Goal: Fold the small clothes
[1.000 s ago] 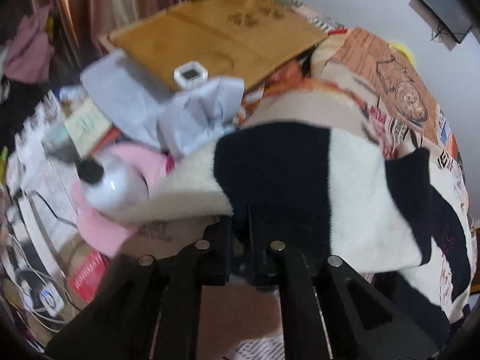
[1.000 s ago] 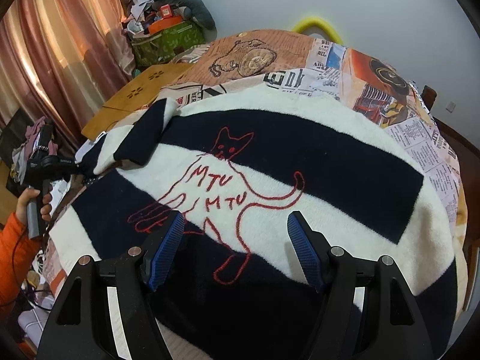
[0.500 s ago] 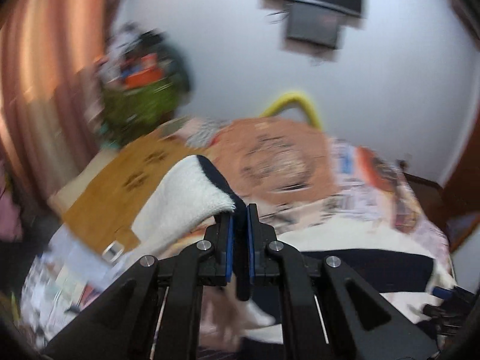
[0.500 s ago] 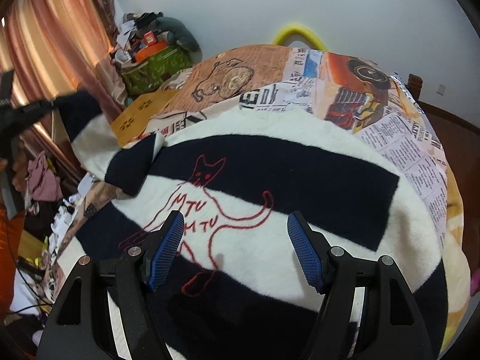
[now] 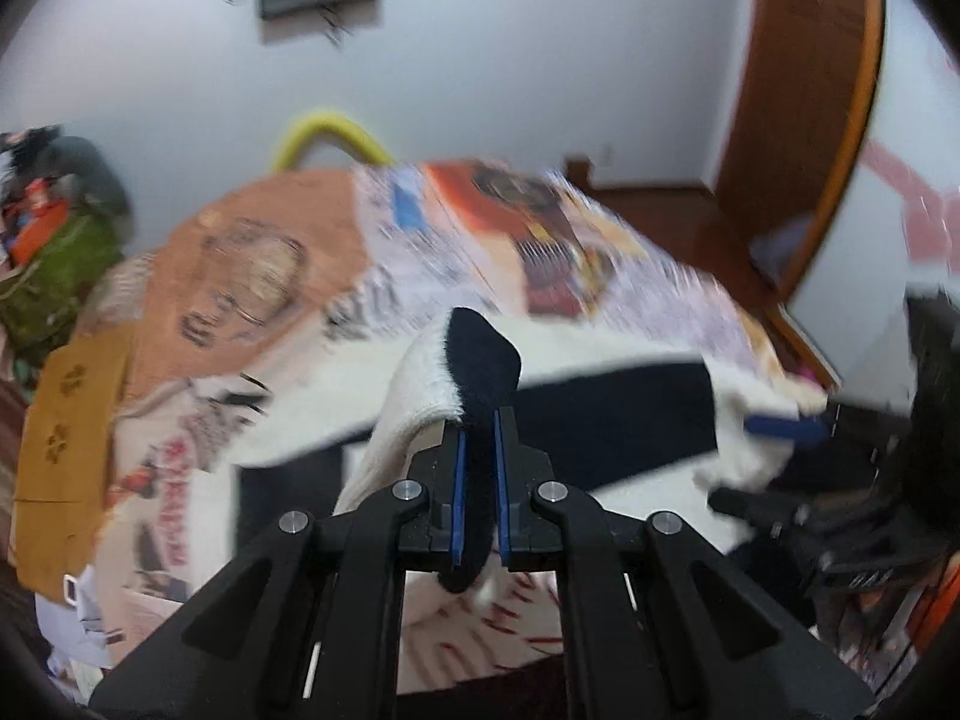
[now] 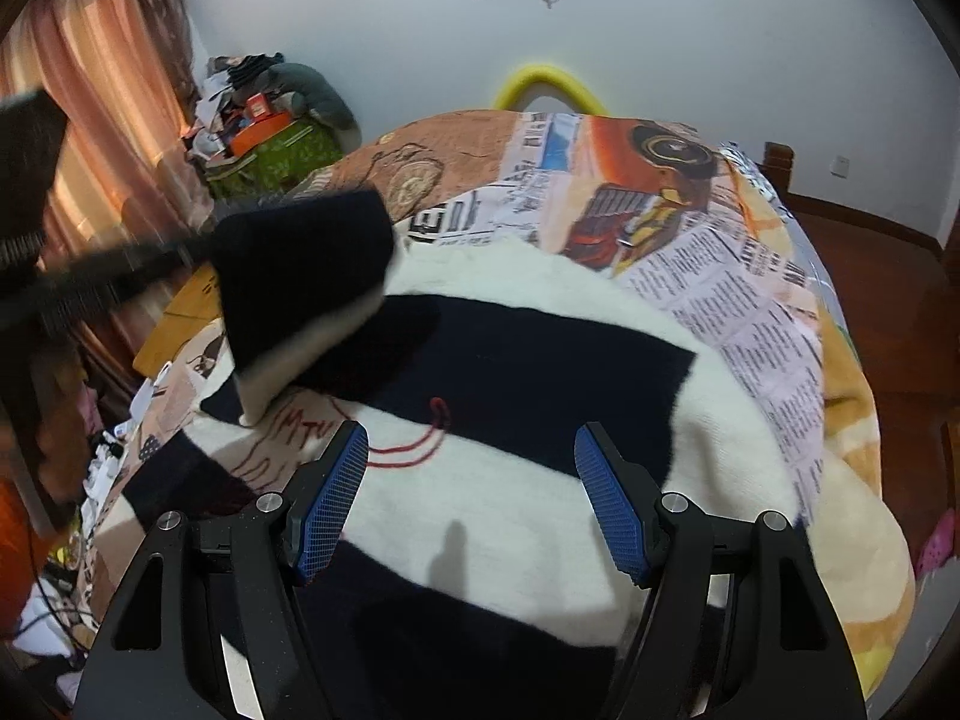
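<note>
A fluffy white and navy striped sweater (image 6: 540,372) with a red cat outline lies spread on the bed. My left gripper (image 5: 478,480) is shut on the navy cuff of its sleeve (image 5: 483,360) and holds it lifted above the sweater body. In the right wrist view the lifted sleeve (image 6: 300,276) hangs over the sweater's left part. My right gripper (image 6: 471,504) is open and empty, just above the sweater's middle. It also shows in the left wrist view (image 5: 780,426) at the right edge.
The bed carries a newspaper-print cover (image 6: 750,276). A wooden board (image 5: 66,420) lies at the bed's left side. Cluttered bags (image 6: 270,138) and a pink curtain (image 6: 102,120) stand at the left. A wooden headboard (image 5: 810,120) rises at the right.
My left gripper has lifted the sleeve off the bed's left side and carried it rightward over the sweater body. My right gripper has stayed open, shifting slightly forward.
</note>
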